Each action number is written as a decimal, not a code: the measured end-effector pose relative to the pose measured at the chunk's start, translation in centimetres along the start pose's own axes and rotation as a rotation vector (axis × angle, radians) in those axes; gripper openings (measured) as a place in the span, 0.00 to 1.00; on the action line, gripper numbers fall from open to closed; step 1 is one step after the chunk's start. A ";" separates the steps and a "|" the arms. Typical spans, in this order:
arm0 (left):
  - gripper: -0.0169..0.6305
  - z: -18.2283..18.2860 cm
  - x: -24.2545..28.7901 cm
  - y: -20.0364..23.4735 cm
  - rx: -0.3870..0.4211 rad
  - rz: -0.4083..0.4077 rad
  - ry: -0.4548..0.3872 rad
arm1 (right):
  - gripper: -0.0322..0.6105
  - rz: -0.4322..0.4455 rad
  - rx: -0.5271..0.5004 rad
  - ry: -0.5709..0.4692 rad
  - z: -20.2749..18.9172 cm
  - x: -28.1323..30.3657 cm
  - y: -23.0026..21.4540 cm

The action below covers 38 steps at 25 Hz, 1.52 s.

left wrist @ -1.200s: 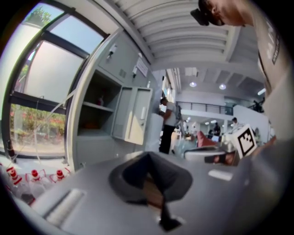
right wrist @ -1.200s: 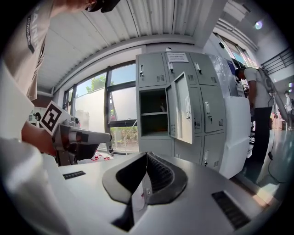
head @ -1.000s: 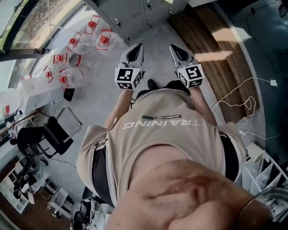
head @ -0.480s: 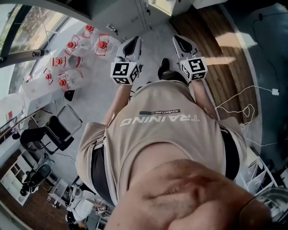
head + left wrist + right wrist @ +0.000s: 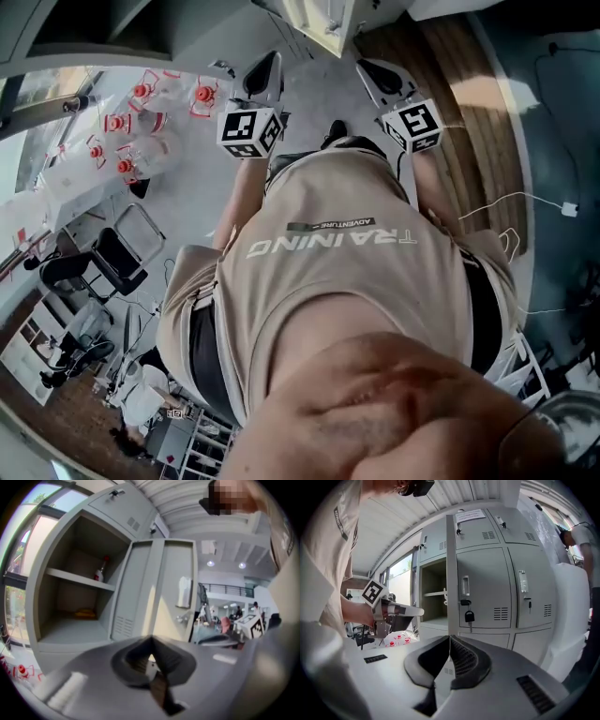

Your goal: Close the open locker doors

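A grey locker bank stands right in front of me. In the left gripper view one compartment [image 5: 77, 597] gapes open, with a shelf [image 5: 79, 579], a bottle [image 5: 99, 573] and something yellow [image 5: 85, 614] inside. Its door [image 5: 161, 590] swings out toward me; the right gripper view shows that door [image 5: 451, 573] edge-on beside a closed door with a key [image 5: 468, 616]. In the head view the door [image 5: 323, 21] sits at the top edge. My left gripper [image 5: 266, 60] and right gripper [image 5: 369, 67] are both shut and empty, held short of the door without touching it.
Water jugs with red caps [image 5: 131, 122] stand on the floor to the left, and a black chair [image 5: 112, 258] is behind me on that side. A white cable [image 5: 525, 202] lies on the wooden floor to the right. A white rack [image 5: 539, 375] is at lower right.
I have stepped closer to the lockers. Both grippers moved forward and up, and the open door has come into the head view's top edge.
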State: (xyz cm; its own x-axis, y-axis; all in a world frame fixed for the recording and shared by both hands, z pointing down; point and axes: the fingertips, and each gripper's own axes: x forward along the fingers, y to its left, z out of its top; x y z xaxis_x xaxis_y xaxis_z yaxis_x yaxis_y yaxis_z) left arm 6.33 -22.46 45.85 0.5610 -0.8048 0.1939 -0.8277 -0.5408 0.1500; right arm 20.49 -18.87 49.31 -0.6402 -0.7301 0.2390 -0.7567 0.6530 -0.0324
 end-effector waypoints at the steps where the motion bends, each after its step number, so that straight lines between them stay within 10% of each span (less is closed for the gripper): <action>1: 0.03 -0.2 0.7 0.0 -0.009 0.003 0.006 | 0.07 0.013 0.000 -0.002 0.1 0.5 -0.7; 18: 0.03 -1.2 0.0 4.1 -0.034 0.069 0.020 | 0.07 0.083 0.008 -0.008 1.4 3.9 -2.5; 38: 0.03 -2.3 -8.4 9.8 -0.049 0.303 0.024 | 0.07 0.460 -0.074 -0.027 2.5 10.4 9.7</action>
State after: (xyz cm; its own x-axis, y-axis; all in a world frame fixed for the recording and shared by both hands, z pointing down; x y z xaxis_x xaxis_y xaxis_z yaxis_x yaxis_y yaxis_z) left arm -6.50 -20.44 47.89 0.2892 -0.9212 0.2602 -0.9560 -0.2638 0.1285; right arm 6.16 -20.61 49.06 -0.9112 -0.3655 0.1902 -0.3823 0.9221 -0.0599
